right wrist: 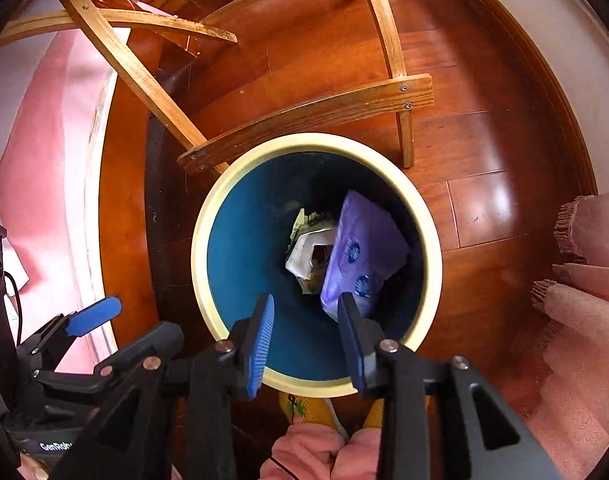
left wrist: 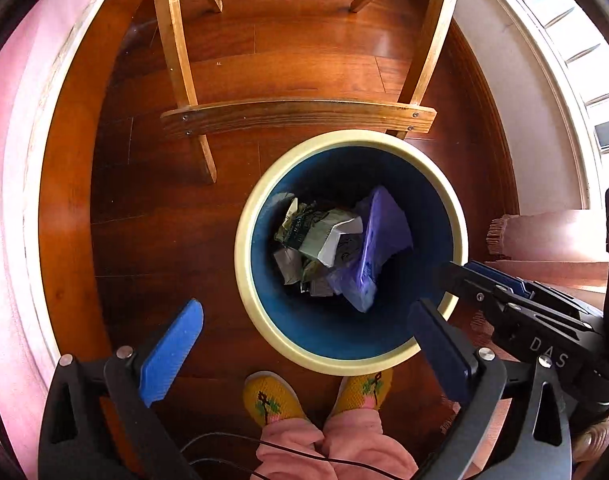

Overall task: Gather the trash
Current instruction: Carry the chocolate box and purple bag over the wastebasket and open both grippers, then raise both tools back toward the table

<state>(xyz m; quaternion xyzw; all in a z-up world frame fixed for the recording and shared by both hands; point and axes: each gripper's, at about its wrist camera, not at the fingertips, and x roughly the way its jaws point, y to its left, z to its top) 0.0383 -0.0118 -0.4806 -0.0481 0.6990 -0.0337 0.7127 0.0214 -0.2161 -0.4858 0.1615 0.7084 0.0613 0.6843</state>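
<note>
A blue bin with a cream rim [left wrist: 456, 216] [right wrist: 200, 240] stands on the wood floor. Inside lie a purple plastic packet [left wrist: 384, 232] [right wrist: 364, 256] and crumpled green and white wrappers [left wrist: 316, 232] [right wrist: 304, 256]. My left gripper [left wrist: 304, 344] is open wide and empty above the bin's near rim. My right gripper [right wrist: 306, 328] is open and empty, its fingertips [right wrist: 264, 320] over the bin's mouth just above the purple packet. The right gripper also shows in the left wrist view [left wrist: 484, 284] at the bin's right rim.
A wooden chair frame [left wrist: 296, 116] [right wrist: 304, 116] stands just behind the bin. A pink bed cover [left wrist: 8, 184] lies at the left, pink fringed fabric [right wrist: 584, 272] at the right. The person's yellow slippers [left wrist: 272, 396] are at the bin's near side.
</note>
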